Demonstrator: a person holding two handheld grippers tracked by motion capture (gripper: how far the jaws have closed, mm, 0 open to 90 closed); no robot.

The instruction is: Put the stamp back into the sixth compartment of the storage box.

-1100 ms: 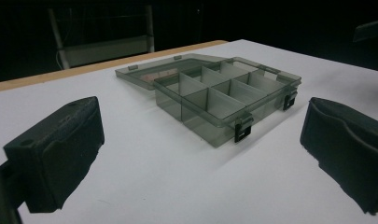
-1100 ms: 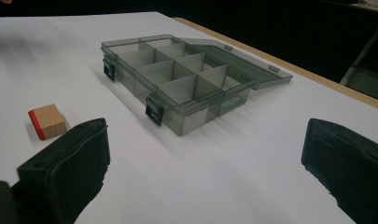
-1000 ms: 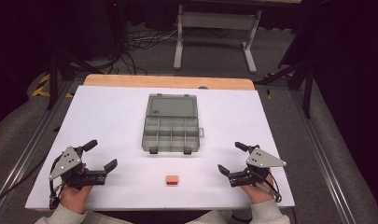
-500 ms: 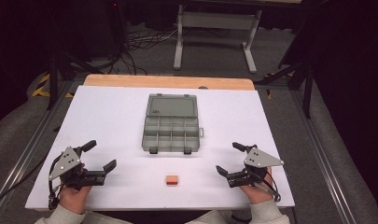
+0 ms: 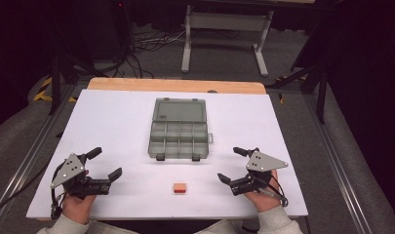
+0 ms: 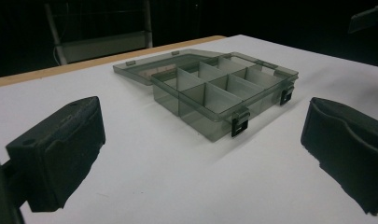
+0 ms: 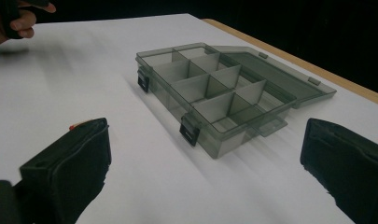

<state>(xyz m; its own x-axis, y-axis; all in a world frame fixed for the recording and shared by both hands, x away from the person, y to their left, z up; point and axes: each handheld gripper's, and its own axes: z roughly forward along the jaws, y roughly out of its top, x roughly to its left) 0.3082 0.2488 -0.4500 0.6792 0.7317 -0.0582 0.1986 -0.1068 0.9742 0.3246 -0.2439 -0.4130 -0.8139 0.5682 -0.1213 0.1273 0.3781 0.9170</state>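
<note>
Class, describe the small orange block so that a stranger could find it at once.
Start at the white table and find the open grey compartment box at its middle. Nearer the person, between the two grippers, lies the small orange block, the one brightly coloured thing there.

A tong hides most of the orange block (image 7: 78, 125).

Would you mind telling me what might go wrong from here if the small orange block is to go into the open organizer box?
1. The orange block is small and lies flat on the white table; either open gripper, left or right, may push it away rather than pinch it.
2. The organizer box looks light and unanchored; a bump could slide it.
3. Its compartments are narrow, so a release could land on a divider.
</note>
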